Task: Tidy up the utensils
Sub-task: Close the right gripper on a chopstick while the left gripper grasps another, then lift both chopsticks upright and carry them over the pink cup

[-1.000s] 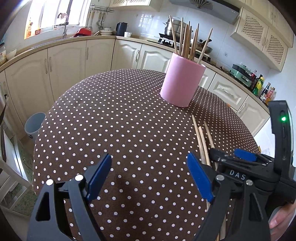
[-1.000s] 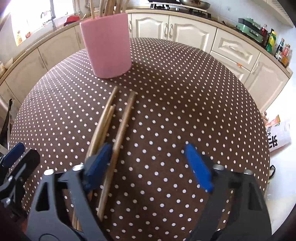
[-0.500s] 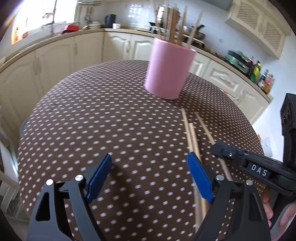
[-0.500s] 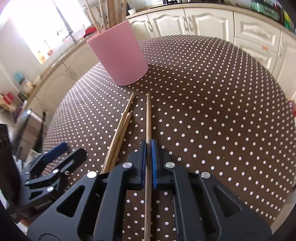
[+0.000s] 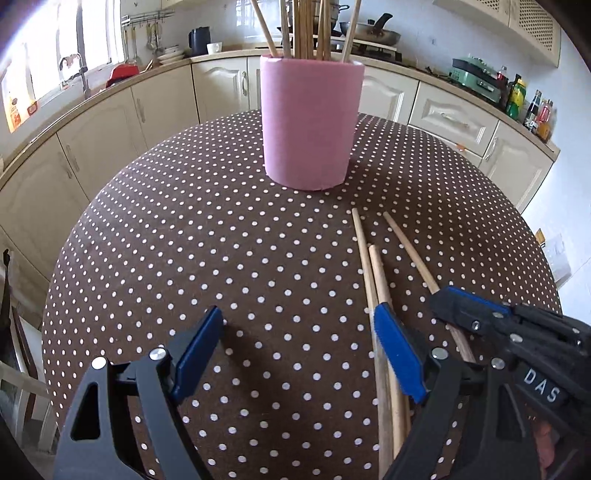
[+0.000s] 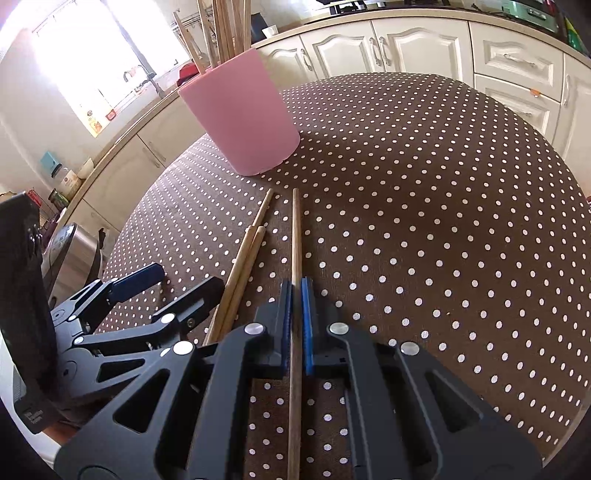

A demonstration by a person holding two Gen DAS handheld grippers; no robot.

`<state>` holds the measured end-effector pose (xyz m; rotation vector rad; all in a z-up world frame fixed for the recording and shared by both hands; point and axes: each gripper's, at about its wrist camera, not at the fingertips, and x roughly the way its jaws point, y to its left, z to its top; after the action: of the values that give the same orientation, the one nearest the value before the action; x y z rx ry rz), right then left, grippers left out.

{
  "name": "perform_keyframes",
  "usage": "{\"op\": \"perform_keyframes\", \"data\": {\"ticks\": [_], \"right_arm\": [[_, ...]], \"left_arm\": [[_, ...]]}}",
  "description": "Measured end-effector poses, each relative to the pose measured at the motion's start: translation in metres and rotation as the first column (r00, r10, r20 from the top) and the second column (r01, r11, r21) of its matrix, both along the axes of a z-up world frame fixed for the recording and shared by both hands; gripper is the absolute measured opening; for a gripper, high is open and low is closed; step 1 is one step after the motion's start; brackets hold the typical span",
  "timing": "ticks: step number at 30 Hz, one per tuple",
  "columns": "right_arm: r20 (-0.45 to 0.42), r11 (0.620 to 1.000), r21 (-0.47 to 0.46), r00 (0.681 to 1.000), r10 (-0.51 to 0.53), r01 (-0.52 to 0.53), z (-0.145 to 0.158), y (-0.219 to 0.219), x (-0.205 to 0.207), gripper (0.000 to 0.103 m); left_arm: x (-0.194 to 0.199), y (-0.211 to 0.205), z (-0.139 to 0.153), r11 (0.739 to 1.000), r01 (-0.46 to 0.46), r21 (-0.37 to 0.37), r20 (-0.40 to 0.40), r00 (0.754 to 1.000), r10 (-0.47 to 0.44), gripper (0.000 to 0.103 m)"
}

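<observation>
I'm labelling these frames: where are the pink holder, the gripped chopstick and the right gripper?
pink holder (image 5: 308,125): left wrist view, front wall.
gripped chopstick (image 6: 296,236): right wrist view, bare shaft ahead of the pads.
right gripper (image 6: 296,286): right wrist view, between its fingertips.

A tall pink cylindrical holder (image 5: 312,125) full of upright wooden chopsticks (image 5: 306,27) stands on the brown polka-dotted surface (image 5: 184,240). Nearer than the holder, three loose wooden chopsticks (image 5: 376,273) lie flat. The left claw (image 5: 299,354) gapes wide; the right claw (image 5: 448,301) is clamped on the outermost chopstick (image 5: 410,251).

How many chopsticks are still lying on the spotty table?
3. One chopstick is pinched in the right gripper. Two chopsticks lie side by side just left of it. More stand in the pink holder.
</observation>
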<state>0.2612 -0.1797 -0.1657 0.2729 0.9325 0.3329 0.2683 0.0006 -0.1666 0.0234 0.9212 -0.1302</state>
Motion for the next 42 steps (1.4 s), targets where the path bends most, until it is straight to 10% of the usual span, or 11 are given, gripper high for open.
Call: {"op": "perform_keyframes", "data": {"ticks": [16,22,42], "right_arm": [[-0.058,0.991,0.131,0.998,0.013,-0.005,0.003,-0.033,0.007,0.006],[-0.061,0.993,0.115,0.998,0.026,-0.019,0.007,-0.036,0.004,0.006],[0.017,1.000,0.024,1.000,-0.002,0.002,0.027,0.016,-0.017,0.006]], "left_arm": [[0.035,-0.041,0.009,0.988,-0.009,0.153,-0.029,0.999,0.014,0.081],[0.022,-0.065,0.017,0.989,0.080,0.120,-0.016,0.997,-0.079,0.008],[-0.045,-0.014,0.041,0.995,0.016,-0.096,0.197,0.980,0.003,0.006]]}}
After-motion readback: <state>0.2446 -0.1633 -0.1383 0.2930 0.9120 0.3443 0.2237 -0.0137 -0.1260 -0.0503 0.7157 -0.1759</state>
